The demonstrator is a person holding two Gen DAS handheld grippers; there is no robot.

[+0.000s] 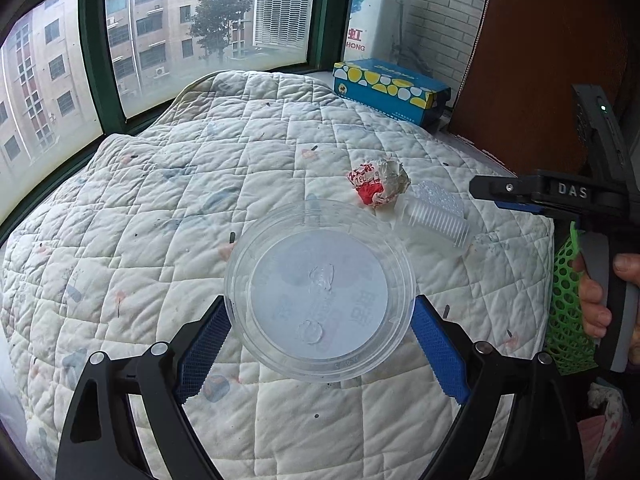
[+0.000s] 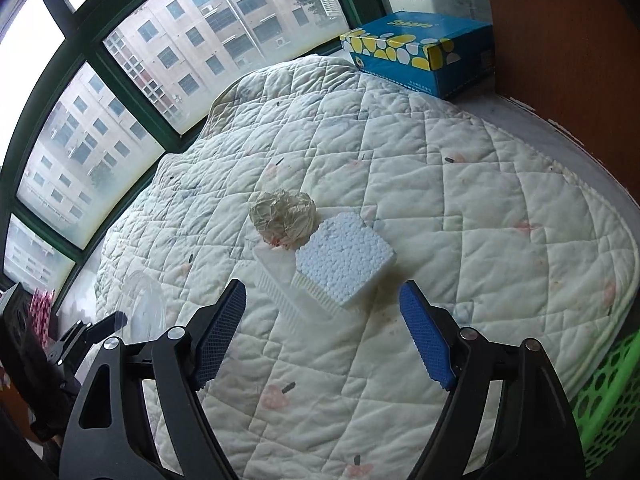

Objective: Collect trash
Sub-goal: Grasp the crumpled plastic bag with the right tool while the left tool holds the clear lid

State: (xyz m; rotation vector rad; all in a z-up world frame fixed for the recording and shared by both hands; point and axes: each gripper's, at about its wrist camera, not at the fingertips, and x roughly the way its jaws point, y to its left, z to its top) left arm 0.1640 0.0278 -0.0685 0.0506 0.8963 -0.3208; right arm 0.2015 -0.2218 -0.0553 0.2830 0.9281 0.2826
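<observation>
My left gripper [image 1: 320,302] is shut on a clear round plastic lid [image 1: 320,264], its blue pads pressing the rim on both sides above the white quilt [image 1: 140,240]. Beyond the lid lie a crumpled red-and-white wrapper [image 1: 378,184] and a clear ribbed plastic piece [image 1: 436,216]. In the right wrist view my right gripper [image 2: 322,294] stands open, with a white foam block [image 2: 346,260] on the ribbed plastic piece [image 2: 280,284] just ahead of its fingertips. The crumpled wrapper [image 2: 284,216] lies behind them. The right gripper [image 1: 480,190] enters the left wrist view from the right, held by a hand [image 1: 596,304].
A blue tissue box [image 1: 392,88] [image 2: 420,52] sits on the sill at the far edge of the quilt. A green perforated basket [image 1: 568,312] [image 2: 608,400] stands at the right. Windows run along the back and left, and a brown panel [image 2: 560,40] closes off the right.
</observation>
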